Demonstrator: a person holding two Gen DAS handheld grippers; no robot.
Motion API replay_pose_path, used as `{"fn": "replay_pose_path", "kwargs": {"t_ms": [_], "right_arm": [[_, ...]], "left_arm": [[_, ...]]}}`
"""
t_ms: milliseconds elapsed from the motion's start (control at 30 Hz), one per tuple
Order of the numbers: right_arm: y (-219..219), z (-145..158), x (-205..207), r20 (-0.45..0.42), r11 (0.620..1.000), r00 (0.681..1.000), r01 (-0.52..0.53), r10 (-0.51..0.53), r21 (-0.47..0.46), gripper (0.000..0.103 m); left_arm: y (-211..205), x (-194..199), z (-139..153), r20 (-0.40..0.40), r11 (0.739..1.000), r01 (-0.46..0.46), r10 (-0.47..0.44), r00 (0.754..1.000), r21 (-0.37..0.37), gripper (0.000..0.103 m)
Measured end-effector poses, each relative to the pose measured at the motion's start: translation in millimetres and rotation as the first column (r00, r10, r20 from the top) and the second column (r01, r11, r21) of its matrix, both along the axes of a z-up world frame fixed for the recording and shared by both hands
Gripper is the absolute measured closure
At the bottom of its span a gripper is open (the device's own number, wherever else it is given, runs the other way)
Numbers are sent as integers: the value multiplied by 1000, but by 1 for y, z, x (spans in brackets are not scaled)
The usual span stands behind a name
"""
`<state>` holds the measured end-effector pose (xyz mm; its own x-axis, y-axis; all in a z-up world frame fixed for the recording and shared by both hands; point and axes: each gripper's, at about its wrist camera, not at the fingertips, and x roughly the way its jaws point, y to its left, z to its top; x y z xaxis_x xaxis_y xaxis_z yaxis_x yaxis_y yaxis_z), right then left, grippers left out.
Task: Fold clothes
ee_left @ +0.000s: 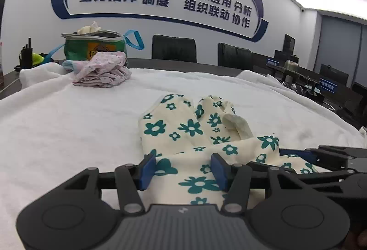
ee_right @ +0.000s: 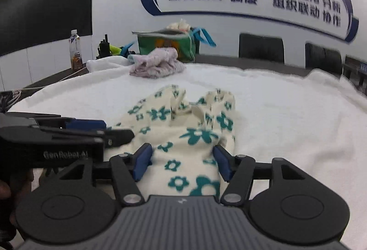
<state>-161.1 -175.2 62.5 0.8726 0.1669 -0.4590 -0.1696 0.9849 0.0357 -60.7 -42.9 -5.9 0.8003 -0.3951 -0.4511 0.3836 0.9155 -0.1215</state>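
Soft cream floral garment (ee_left: 183, 135) lies rumpled on the fluffy white blanket (ee_left: 68, 117); left tool (ee_left: 183, 167) and right tool (ee_right: 181, 162) both spread, straddling it.

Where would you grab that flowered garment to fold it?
Grip the flowered garment at its near edge, coming from the near side: its two legs lie flat pointing away on the white blanket, and this edge sits right between the open left gripper.
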Motion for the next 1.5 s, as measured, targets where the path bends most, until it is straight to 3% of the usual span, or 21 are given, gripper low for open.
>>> {"fn": "replay_pose_path", "kwargs": {"t_ms": [167,267,433,533,667,700,733,767,867,967,1100,1167,1233,1333,1433,1500], "right_arm": [[-16,-9,2,-50,992,999,19,-13,122,42],[-13,-4,-9,-21,994,1000,14,-12,109,45],[-14,0,-9,-15,993,1000,1,1,122,45],[-31,12,-5,16,974,1000,11,-15,227,40],[-46,5,20,-59,945,998,46,-29,325,41],[-48,1,27,-81,939,996,55,-29,340,42],[-48,-4,30,-86,936,996,61,-33,347,53],[-47,-6,31,-91,935,995,62,-32,349,69],[-45,1,22,-73,942,996,64,-42,331,86],[-41,4,18,-75,954,995,79,-60,288,85],[-36,13,24,-65,975,996,67,-54,211,73],[-36,29,23,8,987,999,43,-45,152,50],[-36,38,36,16,997,1000,8,-9,79,47],[-35,37,75,-54,999,997,-50,51,16,47],[-29,22,122,-216,992,971,-117,105,-42,49],[-25,11,145,-301,988,947,-138,111,-71,66]], "left_arm": [[-5,-7,5,51,999,16,-19,999,41,51],[-6,-3,3,38,998,25,-27,999,54,50],[6,0,9,25,999,41,-41,999,8,48],[15,0,13,21,999,35,-34,999,-30,34],[12,3,8,-3,999,28,-28,1000,-19,35],[11,3,7,-3,999,29,-29,1000,-13,36],[10,3,8,-1,999,31,-31,1000,-9,36],[10,2,9,3,999,35,-35,999,-13,37],[10,3,12,1,998,53,-53,999,-19,38],[15,2,13,2,998,55,-55,999,-31,37],[23,0,15,3,997,52,-52,999,-55,34],[24,1,17,-8,996,62,-62,998,-64,34],[21,3,14,-16,997,63,-64,998,-42,34],[18,3,10,-25,997,58,-59,998,-43,34],[19,5,7,-33,997,57,-59,998,-49,33],[20,7,6,-42,997,59,-61,997,-55,32]]}}
